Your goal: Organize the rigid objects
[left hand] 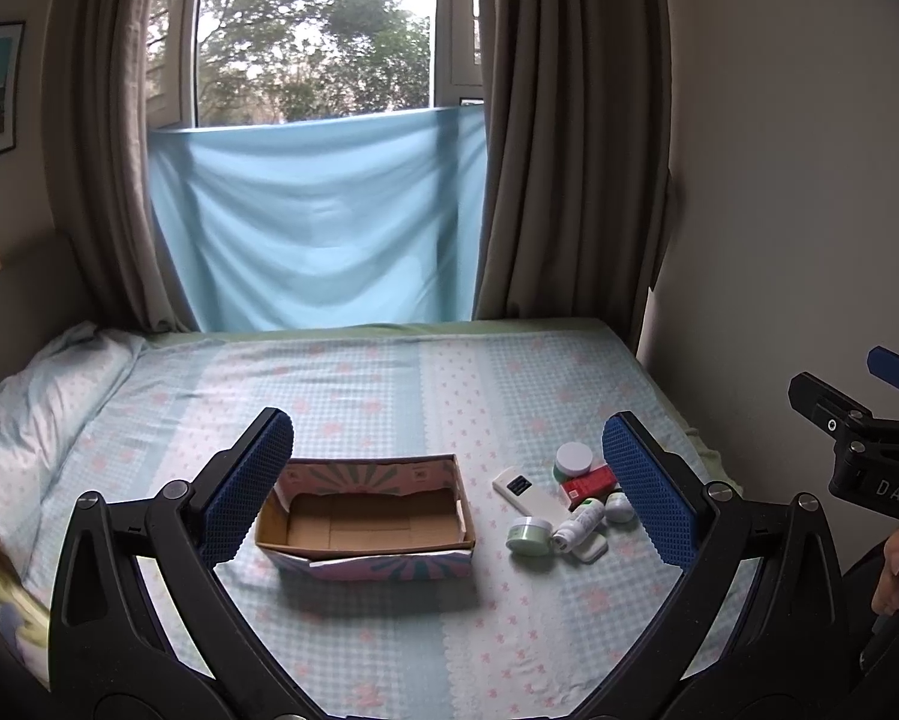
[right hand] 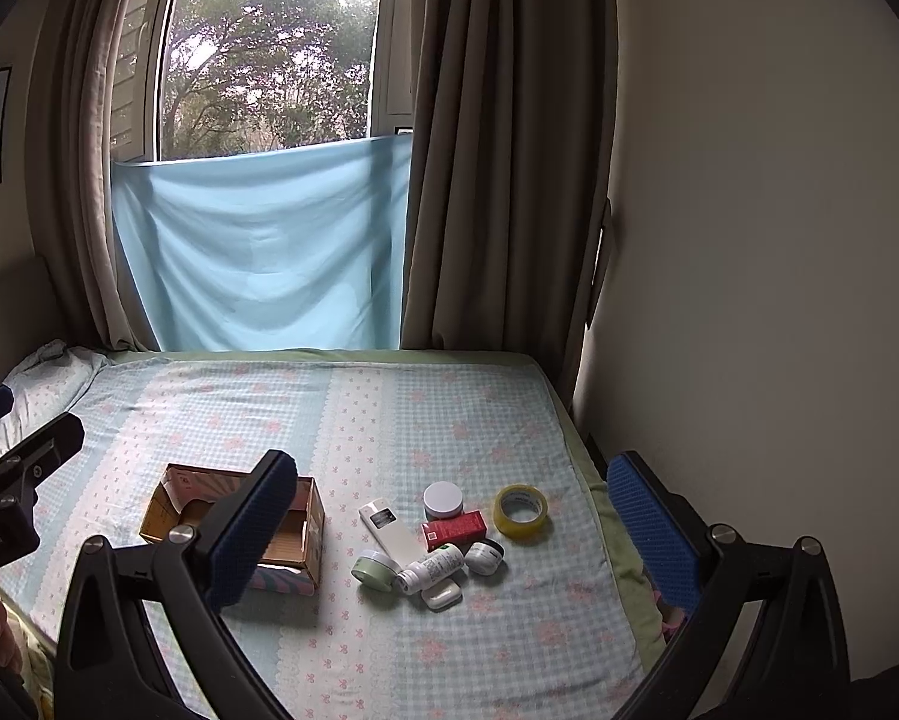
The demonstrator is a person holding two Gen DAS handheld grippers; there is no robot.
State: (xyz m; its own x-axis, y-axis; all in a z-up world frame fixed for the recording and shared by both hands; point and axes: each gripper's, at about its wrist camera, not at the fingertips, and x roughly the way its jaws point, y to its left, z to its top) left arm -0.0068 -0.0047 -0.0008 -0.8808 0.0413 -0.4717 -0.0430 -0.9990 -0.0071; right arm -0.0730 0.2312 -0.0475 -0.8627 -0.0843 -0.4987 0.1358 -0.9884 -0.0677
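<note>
box [left hand: 365,516]: seen empty, nothing sorted yet
items [right hand: 437,540]: all left clustered on the bed [right hand: 389,420]
left gripper [left hand: 449,492]: jaws spread, nothing held
right gripper [right hand: 455,528]: jaws spread, nothing held

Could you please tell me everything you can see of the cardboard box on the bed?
The box is a shallow, open-topped rectangular carton resting flat on the bed, left of the cluttered small items. Its inside is plain brown cardboard and looks empty; its outer walls carry a pink, teal and white ray pattern. The rim looks slightly worn and uneven. Nothing but the sheet touches it, and both grippers are open and clear of it.
</note>
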